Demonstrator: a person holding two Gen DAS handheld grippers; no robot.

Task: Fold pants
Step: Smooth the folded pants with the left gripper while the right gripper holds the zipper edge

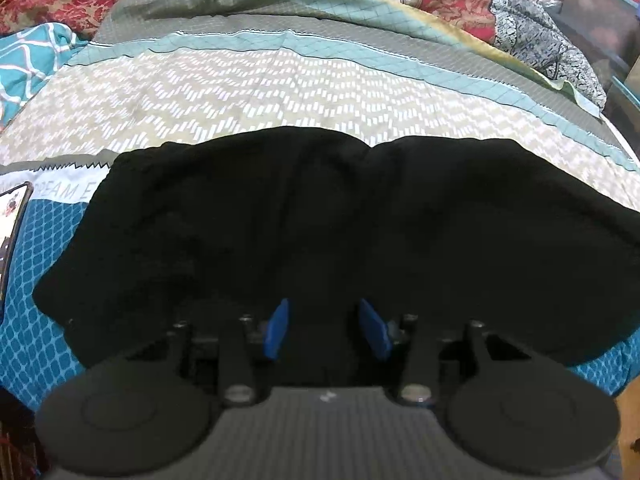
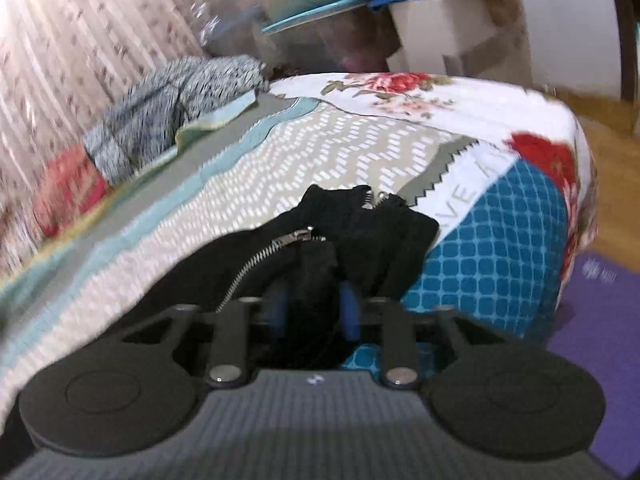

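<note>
Left wrist view: the left gripper (image 1: 324,326) hovers with jaws apart and empty over the black pants (image 1: 320,220), spread flat on the bed (image 1: 260,92) for folding.

Right wrist view: the right gripper (image 2: 312,306) clamps the zippered end of the pants, bunched, probably to carry it over.

phone (image 1: 14,232): cut off at the left edge; right gripper (image 2: 312,304) tips: hidden in black pants (image 2: 360,232); curtain (image 2: 60,40): blurry

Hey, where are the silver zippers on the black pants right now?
In the right wrist view, the zippers sit on the bunched black pants just ahead of the right gripper, which pinches that cloth above the bedspread, near the blue checked patch.
</note>
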